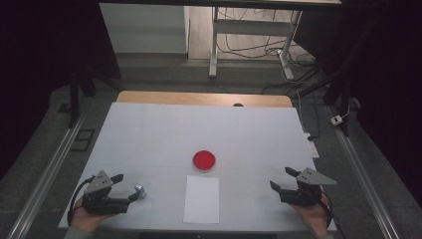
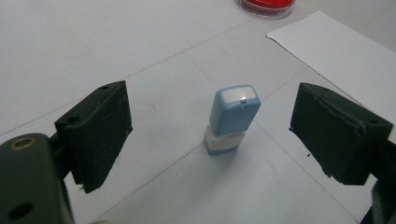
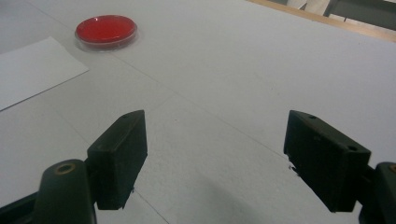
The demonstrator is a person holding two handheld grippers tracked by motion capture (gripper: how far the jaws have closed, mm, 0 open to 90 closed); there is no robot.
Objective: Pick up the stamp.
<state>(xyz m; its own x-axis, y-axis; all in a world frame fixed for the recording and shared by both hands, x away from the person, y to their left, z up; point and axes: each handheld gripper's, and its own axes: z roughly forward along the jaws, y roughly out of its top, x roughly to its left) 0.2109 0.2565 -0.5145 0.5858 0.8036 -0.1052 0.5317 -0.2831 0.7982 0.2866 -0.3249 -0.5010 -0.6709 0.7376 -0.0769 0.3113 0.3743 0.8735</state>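
Item: small blue-and-white stamp (image 2: pixel 231 120), upright on the white table (image 1: pixel 149 134), near-left area, between the spread jaws of the left gripper (image 1: pixel 130 186), untouched. Step judged: approach before grasp. Next move calls for easing forward and closing squarely on the stamp's body without tipping it.

Right gripper (image 1: pixel 279 179): jaws wide, holding nothing, near-right.

Surroundings: paper sheet (image 1: pixel 201 198) at near centre, right of the stamp; red ink pad (image 1: pixel 204 161) just beyond it. Near table edge close behind both hands; open surface far and between the grippers.
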